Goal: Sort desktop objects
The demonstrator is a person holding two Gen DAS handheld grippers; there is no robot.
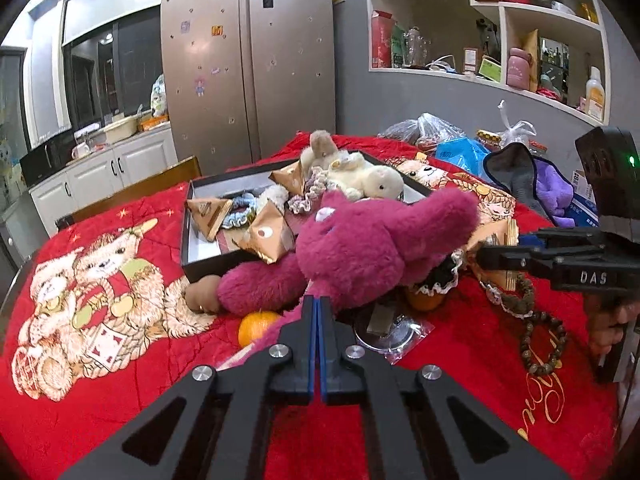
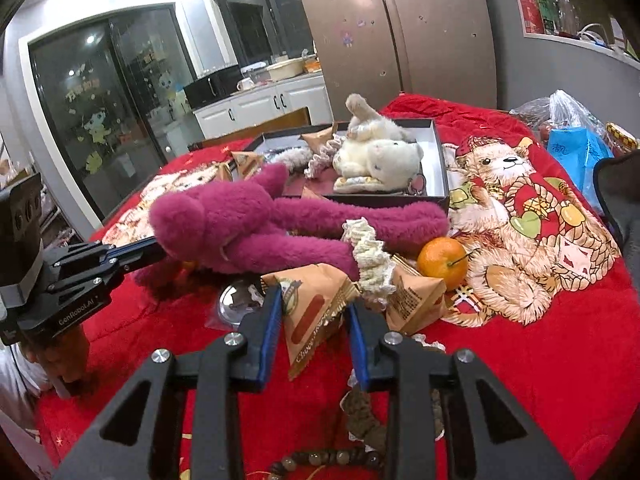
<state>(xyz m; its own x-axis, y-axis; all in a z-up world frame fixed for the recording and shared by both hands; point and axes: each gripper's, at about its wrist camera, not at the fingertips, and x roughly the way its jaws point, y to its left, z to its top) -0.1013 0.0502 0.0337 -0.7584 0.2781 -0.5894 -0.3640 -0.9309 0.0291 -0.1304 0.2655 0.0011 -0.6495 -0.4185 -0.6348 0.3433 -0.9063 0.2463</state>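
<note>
The magenta plush bear [image 1: 360, 240] sprawls across the red-covered bench [image 1: 120, 400], just in front of the open black box [image 1: 192, 256], with one limb resting on the box's near edge. The left tool [image 1: 317, 304] has its blue-padded fingers pressed together; in the right wrist view its tips reach into the fur at the bear's side, so it looks to be pinching a tuft of plush. The right tool [image 2: 312, 308] is spread wide around a tan triangular snack packet [image 2: 316, 312], the pads on either side and not yet touching it.

The bear should be light, soft and floppy: taken by fur alone it will sag and swing, and its limbs could drag the orange [image 2: 442, 262] or the cream lace scrunchie [image 2: 370, 252] along. A hold on a thick limb or the body would be surer. The packet is light and crinkly, likely with crushable contents, so a gentle pinch at its sealed edge seems best.

Hard to judge: exactly how much of the bear the left tool has caught, since fur hides the tips. The box already holds a cream plush rabbit [image 2: 376, 152], scrunchies and more packets, partly covering one another. A shiny round object in clear wrap [image 2: 236, 300] lies half under the bear and tools, and I cannot identify it. A bead bracelet [image 2: 320, 460] is cut off at the lower edge
</note>
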